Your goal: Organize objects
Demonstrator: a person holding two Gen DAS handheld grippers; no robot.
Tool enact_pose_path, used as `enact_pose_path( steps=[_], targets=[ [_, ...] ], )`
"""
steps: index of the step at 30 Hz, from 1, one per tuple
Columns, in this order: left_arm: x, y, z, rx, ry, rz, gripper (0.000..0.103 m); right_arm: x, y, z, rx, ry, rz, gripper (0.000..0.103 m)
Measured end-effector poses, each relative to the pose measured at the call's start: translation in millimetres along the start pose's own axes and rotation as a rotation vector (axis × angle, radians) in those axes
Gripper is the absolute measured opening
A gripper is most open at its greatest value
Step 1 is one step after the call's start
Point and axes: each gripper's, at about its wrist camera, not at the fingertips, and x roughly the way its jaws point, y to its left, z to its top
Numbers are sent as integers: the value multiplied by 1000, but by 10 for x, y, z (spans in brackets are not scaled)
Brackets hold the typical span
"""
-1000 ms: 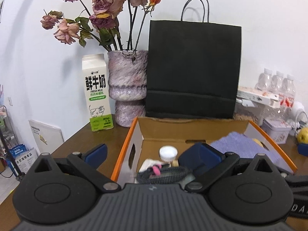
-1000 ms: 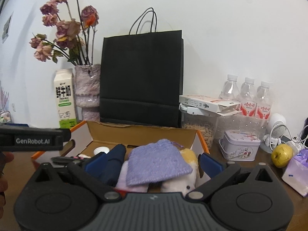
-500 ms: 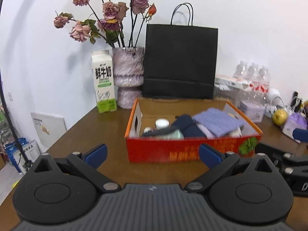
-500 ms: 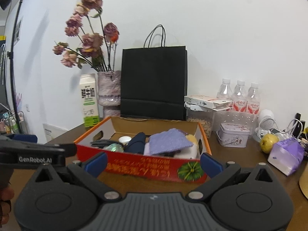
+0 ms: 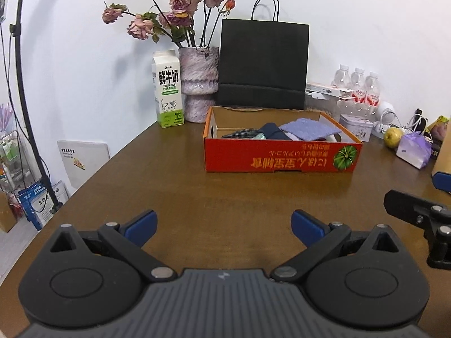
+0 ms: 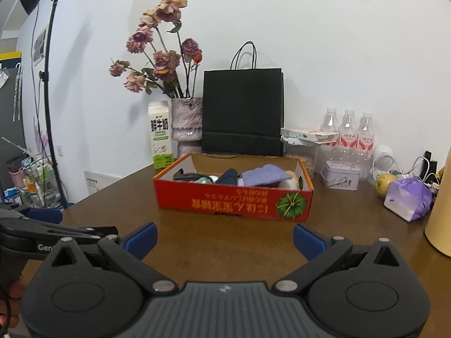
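Left gripper (image 5: 224, 222) spread, empty; right gripper (image 6: 225, 236) likewise; red box (image 5: 279, 159) contents half-hidden (purple cloth (image 5: 310, 129) topmost)

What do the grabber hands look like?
Both look the same. The left gripper and right gripper have black arms shaped like scissors, round black discs, silver pins, a ribbed grey middle, and blue fingertips. White letters starting "Gen" mark the left one's side.
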Motion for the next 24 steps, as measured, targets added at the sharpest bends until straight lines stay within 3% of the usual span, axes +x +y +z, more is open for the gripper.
enact_pose_path(
  steps=[24],
  targets=[
    [-422, 88, -159, -11, -21, 8, 103, -380, 205, -126, -14, -7, 8, 103]
  ],
)
